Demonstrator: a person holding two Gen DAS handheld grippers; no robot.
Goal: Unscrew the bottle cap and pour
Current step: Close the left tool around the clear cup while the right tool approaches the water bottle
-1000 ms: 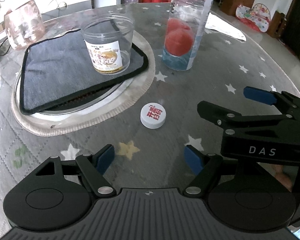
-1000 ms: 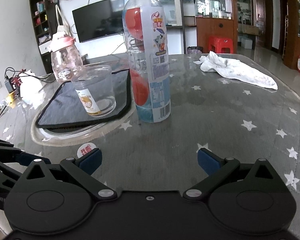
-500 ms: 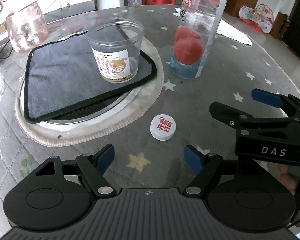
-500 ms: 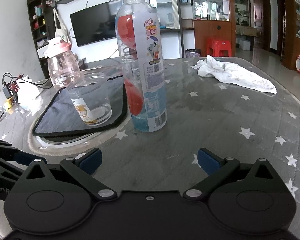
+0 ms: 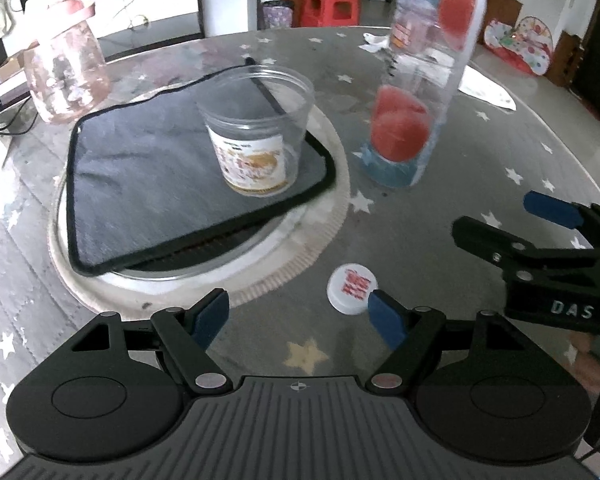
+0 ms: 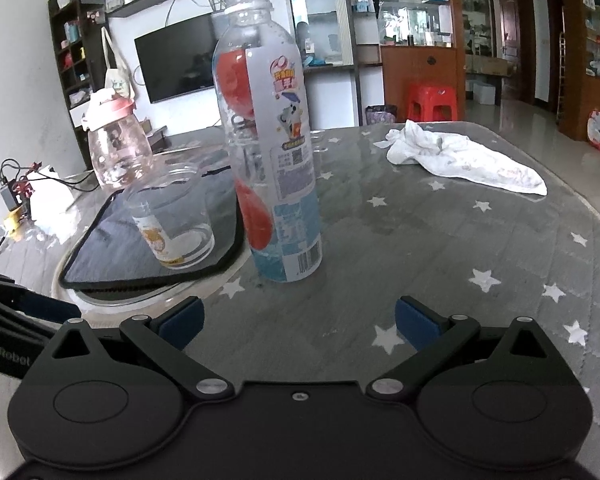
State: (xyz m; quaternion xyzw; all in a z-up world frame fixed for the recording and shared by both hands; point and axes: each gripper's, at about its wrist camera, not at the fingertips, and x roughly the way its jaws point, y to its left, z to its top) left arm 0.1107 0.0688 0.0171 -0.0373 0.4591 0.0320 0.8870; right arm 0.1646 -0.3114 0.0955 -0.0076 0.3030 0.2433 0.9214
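A clear plastic bottle with a red, white and blue label stands upright on the table with its neck uncapped; it also shows as the bottle at upper right in the left wrist view. Its white cap with red print lies flat on the table. A clear plastic cup with a yellow label stands on a dark mat; the same cup sits left of the bottle. My left gripper is open and holds nothing, its right fingertip just beside the cap. My right gripper is open, short of the bottle.
A pink lidded jug stands at the far left beyond the mat. A white cloth lies crumpled at the table's far right. The right gripper's body sits to the right of the cap. Cables and a charger lie at the left edge.
Both grippers have drawn back from the bottle and cup, which look farther off. The cap now sits close to my left gripper's right fingertip. Both stayed open.
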